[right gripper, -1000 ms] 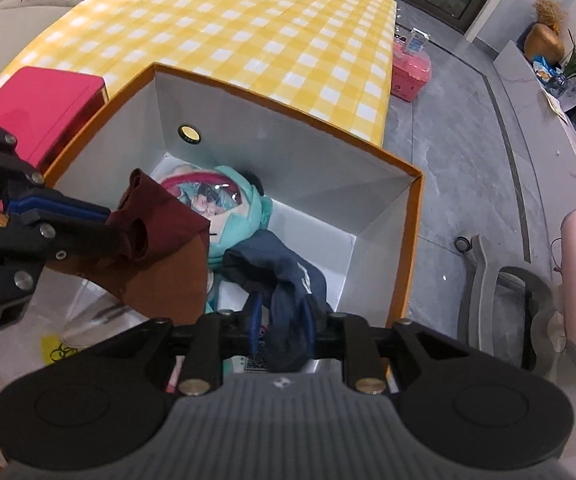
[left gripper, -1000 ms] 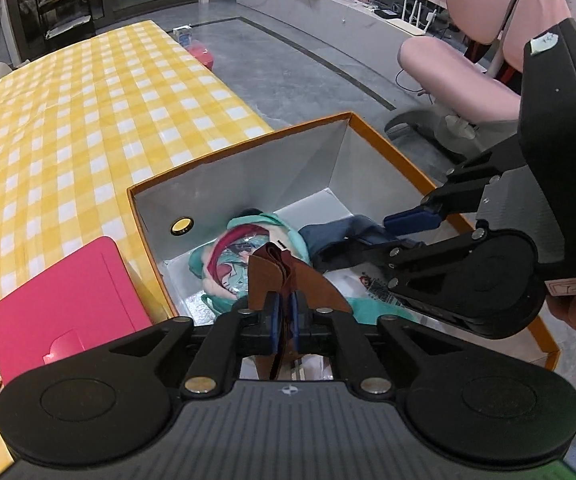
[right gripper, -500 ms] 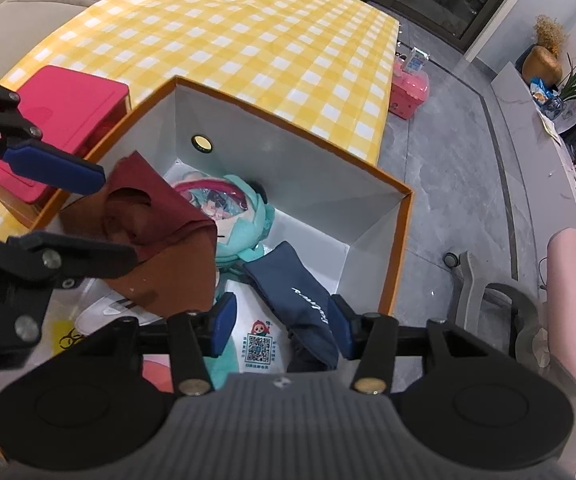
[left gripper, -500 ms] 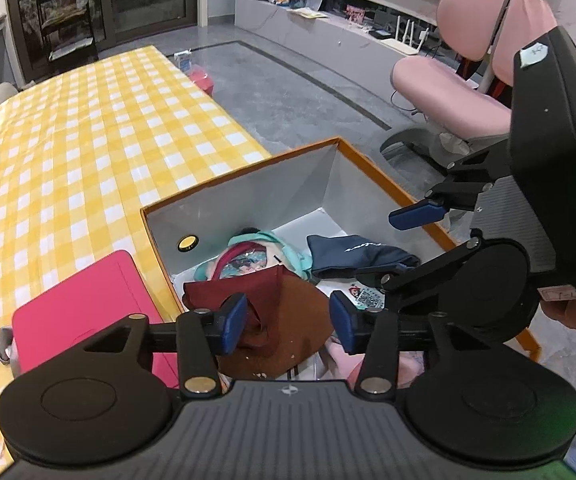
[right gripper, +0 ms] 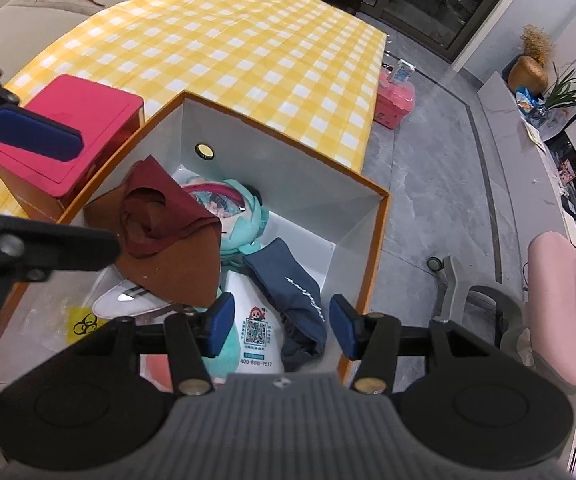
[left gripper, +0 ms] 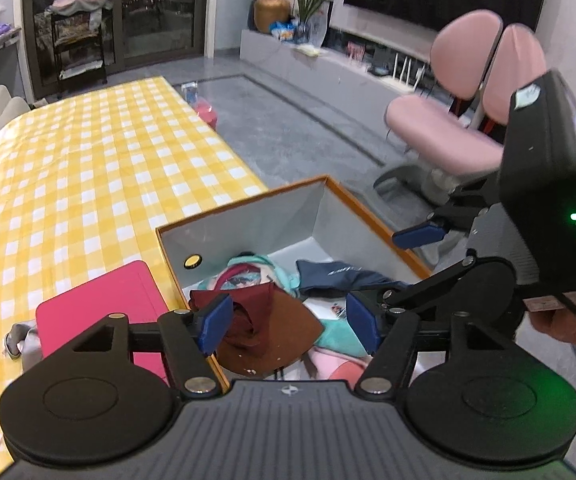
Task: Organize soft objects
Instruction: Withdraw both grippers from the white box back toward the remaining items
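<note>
Left gripper (left gripper: 290, 322): your jaws opening, empty, above maroon cloth (left gripper: 265, 322).
Right gripper (right gripper: 281, 326): yours gapes, nothing held, over navy cloth (right gripper: 294, 290).
Box (right gripper: 376, 248): holds both cloths.

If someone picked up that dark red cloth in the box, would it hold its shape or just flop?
It would probably flop. The red cloth lies crumpled in soft folds over the brown fabric and the plush doll, so it looks limp. It seems thin and likely light for its size. Being loose in the box, it may drag or snag its neighbours when lifted.
</note>
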Action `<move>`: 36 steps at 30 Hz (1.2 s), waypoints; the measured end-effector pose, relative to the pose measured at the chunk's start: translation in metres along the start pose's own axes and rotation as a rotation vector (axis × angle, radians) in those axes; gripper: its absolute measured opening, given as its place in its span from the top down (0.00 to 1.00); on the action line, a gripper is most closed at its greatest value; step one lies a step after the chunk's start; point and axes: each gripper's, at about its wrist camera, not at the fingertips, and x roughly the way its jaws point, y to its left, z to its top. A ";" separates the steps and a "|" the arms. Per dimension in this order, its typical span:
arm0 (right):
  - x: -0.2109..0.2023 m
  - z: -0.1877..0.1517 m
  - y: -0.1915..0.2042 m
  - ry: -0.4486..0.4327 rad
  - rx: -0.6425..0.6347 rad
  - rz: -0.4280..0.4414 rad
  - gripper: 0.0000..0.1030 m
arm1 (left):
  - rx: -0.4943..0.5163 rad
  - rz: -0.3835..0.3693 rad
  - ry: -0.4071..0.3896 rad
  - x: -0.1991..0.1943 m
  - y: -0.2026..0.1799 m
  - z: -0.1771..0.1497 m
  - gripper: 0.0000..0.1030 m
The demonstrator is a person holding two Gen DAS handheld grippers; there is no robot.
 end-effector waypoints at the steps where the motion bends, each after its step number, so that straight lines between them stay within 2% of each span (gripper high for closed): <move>1: -0.005 -0.001 0.000 -0.008 0.008 -0.002 0.49 | -0.005 -0.003 -0.016 -0.007 0.000 -0.002 0.26; 7: -0.041 -0.012 0.011 -0.080 0.061 -0.007 0.49 | -0.042 0.030 -0.113 -0.045 0.001 -0.018 0.26; 14: -0.074 -0.024 0.045 -0.175 0.129 0.065 0.49 | -0.087 0.097 -0.174 -0.076 0.016 -0.048 0.30; 20: -0.079 -0.027 0.088 -0.203 0.147 0.128 0.49 | -0.129 0.149 -0.152 -0.089 0.040 -0.073 0.30; 25: -0.076 -0.021 0.126 -0.217 0.143 0.174 0.49 | -0.216 0.184 -0.132 -0.098 0.070 -0.093 0.30; 36: -0.061 0.003 0.195 -0.196 0.095 0.262 0.49 | -0.331 0.253 -0.093 -0.113 0.122 -0.132 0.31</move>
